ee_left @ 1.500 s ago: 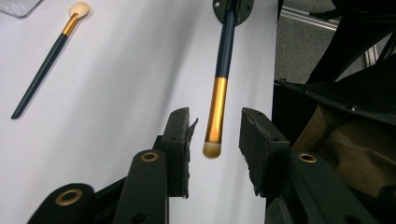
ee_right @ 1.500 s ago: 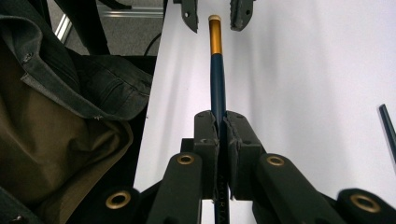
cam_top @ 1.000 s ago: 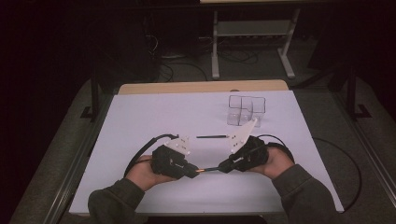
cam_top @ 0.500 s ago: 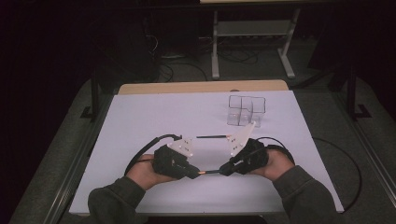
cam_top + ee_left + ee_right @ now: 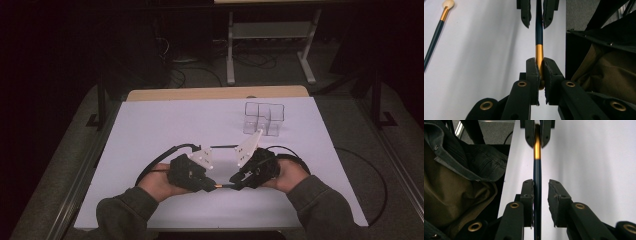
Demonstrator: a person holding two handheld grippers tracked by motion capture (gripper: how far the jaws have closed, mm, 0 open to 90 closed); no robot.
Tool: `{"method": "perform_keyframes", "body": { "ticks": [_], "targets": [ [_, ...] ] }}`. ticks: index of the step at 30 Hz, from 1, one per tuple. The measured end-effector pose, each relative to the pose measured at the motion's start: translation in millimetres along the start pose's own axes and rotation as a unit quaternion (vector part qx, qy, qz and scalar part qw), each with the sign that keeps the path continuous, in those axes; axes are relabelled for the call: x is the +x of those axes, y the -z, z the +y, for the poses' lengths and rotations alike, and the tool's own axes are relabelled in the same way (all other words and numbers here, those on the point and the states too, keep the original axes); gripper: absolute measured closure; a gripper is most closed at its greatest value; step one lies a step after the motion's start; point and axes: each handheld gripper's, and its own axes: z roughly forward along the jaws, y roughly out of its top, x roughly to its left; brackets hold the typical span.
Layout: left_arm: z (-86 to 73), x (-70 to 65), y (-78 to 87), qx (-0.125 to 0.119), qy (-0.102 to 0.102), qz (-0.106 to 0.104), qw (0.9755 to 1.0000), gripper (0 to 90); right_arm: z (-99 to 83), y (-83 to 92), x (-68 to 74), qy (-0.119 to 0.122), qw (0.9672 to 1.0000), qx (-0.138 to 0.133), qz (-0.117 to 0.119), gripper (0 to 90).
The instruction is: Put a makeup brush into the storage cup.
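— Far left of the table (image 5: 150,130)?
— Bare white sheet, and in the left gripper view a second brush (image 5: 435,37) lying flat, pale tip up, well apart from the jaws.

— Next along?
— Left gripper (image 5: 212,185), held low near the front edge, pointing right. Jaws clamped tight on the gold collar of a brush (image 5: 539,53), seen plainly in the left gripper view. Cable looping back behind the hand.

— And the brush itself?
— Slim, dark blue handle, gold band. Stretched level between the two grippers, just above the sheet, near the table's front edge.

— Then the right side?
— Right gripper (image 5: 235,181), facing left, tip to tip with the other. Jaws just been opening; now parted a little, the handle (image 5: 537,185) lying against one pad, a clear gap to the other. Not gripped there.

— Anything in the way?
— Nothing between the tips but the brush. Behind and to the right, a clear plastic holder (image 5: 264,119) with square cells, upright, well apart from both hands. Olive sleeves close at the front edge.
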Motion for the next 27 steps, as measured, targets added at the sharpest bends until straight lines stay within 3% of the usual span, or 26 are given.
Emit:
{"method": "perform_keyframes", "body": {
  "ticks": [16, 19, 23, 27],
  "targets": [
    [11.7, 0.5, -2.6, 0.009, -0.014, -0.001, 0.9999, 83.3, 10.7, -13.7, -1.2, 0.001, 0.9996, 0.023, 0.019, 81.4],
    [10.7, 0.6, -1.8, 0.003, -0.005, -0.004, 1.0, 82.5, 9.8, -14.4, -1.1, 0.002, 0.9996, 0.021, 0.019, 81.9],
    [8.5, 2.8, 1.5, -0.003, 0.0, -0.006, 1.0, 68.9, 8.1, -13.3, -0.5, 0.0, 0.9998, 0.016, 0.015, 82.0],
    [3.4, 1.7, 1.0, -0.014, 0.01, -0.003, 0.9999, 63.1, 4.5, -13.0, -0.3, -0.001, 0.9999, 0.006, 0.012, 82.0]
  ]
}}
